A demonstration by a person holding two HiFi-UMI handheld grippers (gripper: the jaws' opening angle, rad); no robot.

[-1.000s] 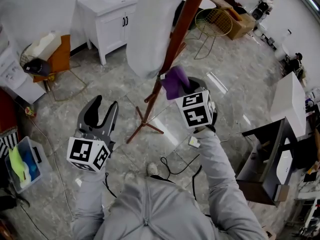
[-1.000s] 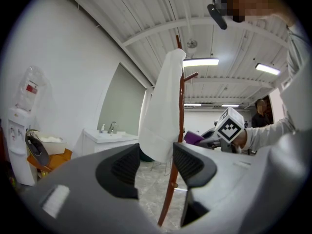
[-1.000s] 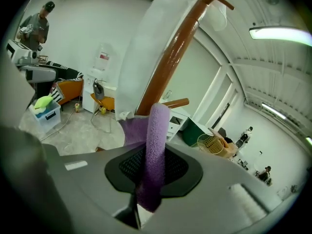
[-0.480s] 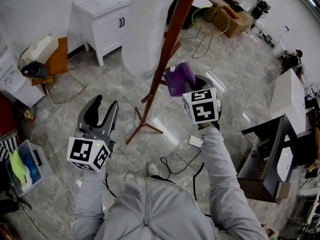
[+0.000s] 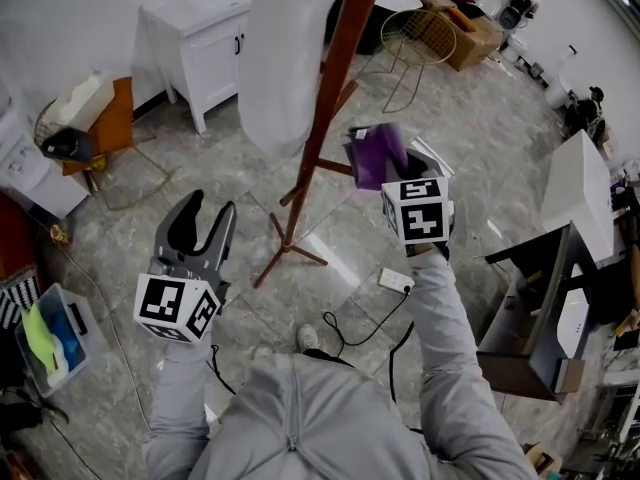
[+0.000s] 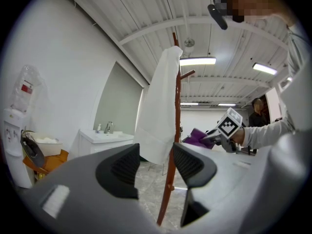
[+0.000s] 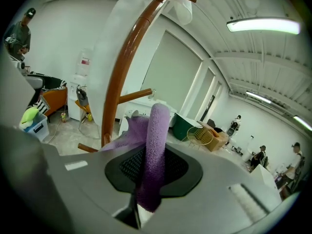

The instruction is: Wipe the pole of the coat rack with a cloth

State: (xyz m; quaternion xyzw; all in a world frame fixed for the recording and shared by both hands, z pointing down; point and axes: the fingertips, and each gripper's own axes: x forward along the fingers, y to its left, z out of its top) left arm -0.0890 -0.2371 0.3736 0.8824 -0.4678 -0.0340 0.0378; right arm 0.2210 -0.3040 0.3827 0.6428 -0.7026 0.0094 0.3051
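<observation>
Coat rack pole point(image 5: 322, 118) stands upright. Right gripper point(image 7: 146, 179) view alone shows its fingers pinching the purple cloth point(image 7: 155, 140), folded upward, probably just off the pole. Left gripper point(image 5: 207, 218) fingers wide, empty.

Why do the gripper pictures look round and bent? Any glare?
Both gripper views: wide-angle lens, round image, black corners. Right gripper view: the brown wooden pole bows into a curve; the ceiling strip light is washed out. Head view: pale reflections on the glossy grey tiled floor.
</observation>
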